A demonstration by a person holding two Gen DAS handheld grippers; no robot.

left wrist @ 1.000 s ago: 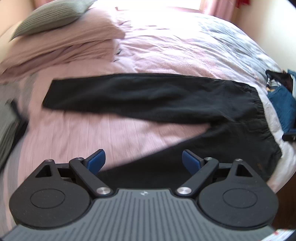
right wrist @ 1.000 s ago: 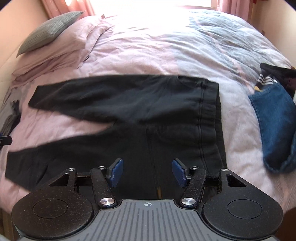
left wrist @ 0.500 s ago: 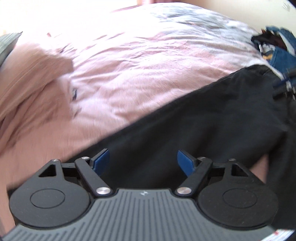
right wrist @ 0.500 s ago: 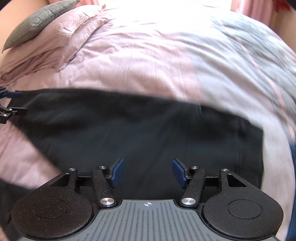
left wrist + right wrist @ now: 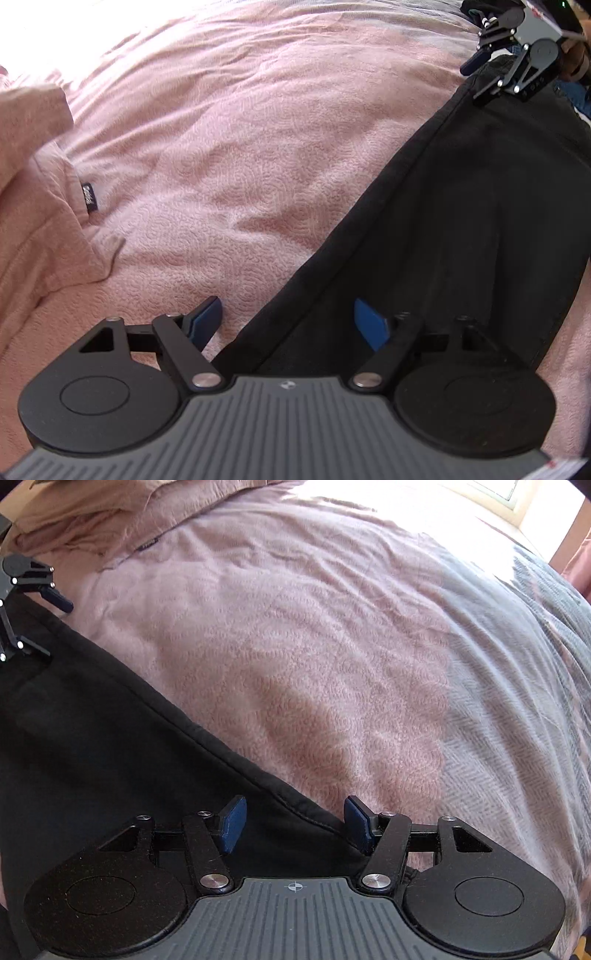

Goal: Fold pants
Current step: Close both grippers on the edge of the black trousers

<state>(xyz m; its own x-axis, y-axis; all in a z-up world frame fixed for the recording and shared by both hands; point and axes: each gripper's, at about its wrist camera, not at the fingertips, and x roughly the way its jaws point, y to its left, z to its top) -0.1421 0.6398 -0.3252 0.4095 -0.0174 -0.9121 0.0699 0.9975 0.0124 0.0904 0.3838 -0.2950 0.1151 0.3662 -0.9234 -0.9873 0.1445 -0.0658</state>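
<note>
Black pants (image 5: 461,221) lie flat on a pink bedspread (image 5: 240,147). My left gripper (image 5: 288,321) points steeply down over one leg's far edge. Its jaws are closing, with the edge of the leg between the blue pads, and neither pad presses on the cloth. In the right wrist view the pants (image 5: 92,757) fill the lower left. My right gripper (image 5: 295,823) stands open astride a stitched corner of the pants, close over the cloth. Each gripper shows in the other's view: the right gripper (image 5: 476,79) at the top right, the left gripper (image 5: 51,627) at the far left.
Pink pillows (image 5: 33,184) with a small dark label (image 5: 88,197) lie left of the leg, and again as pillows (image 5: 92,517) at the top left. A grey woven blanket (image 5: 517,701) covers the bed's right side. Bright window light washes out the far bedspread.
Both grippers have dropped from high above the bed to just over the far edge of the pants, rolling as they came. The left jaws have narrowed a little.
</note>
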